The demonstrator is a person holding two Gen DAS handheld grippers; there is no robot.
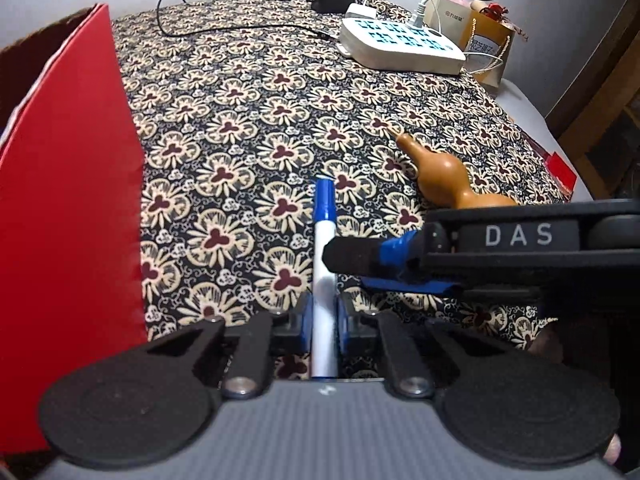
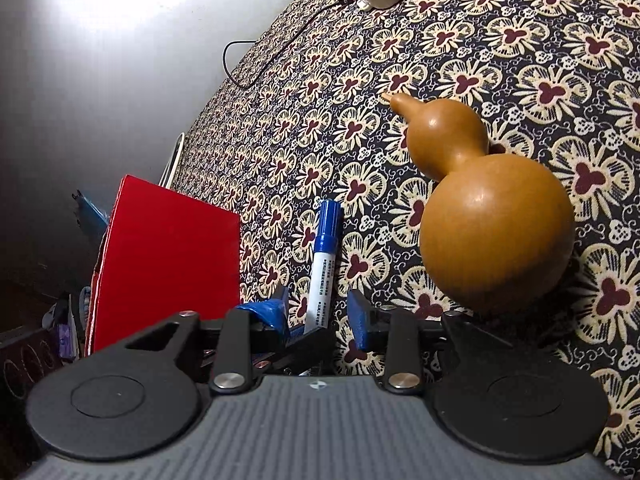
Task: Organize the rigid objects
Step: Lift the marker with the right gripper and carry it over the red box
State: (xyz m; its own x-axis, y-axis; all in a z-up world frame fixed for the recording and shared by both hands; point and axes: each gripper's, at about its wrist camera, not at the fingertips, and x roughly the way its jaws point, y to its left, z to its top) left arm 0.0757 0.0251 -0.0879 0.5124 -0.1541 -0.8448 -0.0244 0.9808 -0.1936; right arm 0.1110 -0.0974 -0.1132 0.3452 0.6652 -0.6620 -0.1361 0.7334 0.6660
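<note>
A white marker with a blue cap (image 1: 325,248) lies along the floral cloth, cap pointing away. My left gripper (image 1: 324,316) is shut on its white barrel, blue pads tight on both sides. My right gripper (image 1: 356,272) reaches in from the right, just beside the marker. In the right wrist view the marker (image 2: 323,256) stands between the right gripper's (image 2: 320,310) blue fingers (image 2: 358,316), with a gap on each side, so it is open. A brown gourd (image 2: 488,216) lies on its side to the right, also seen behind the right gripper as the gourd (image 1: 440,176).
A tall red box (image 1: 68,220) stands at the left edge of the cloth, close to the marker; the same box (image 2: 168,260) shows in the right wrist view. At the far side lie a white power strip (image 1: 400,44), a black adapter (image 1: 332,0) with cable, and a yellow paper bag (image 1: 486,48).
</note>
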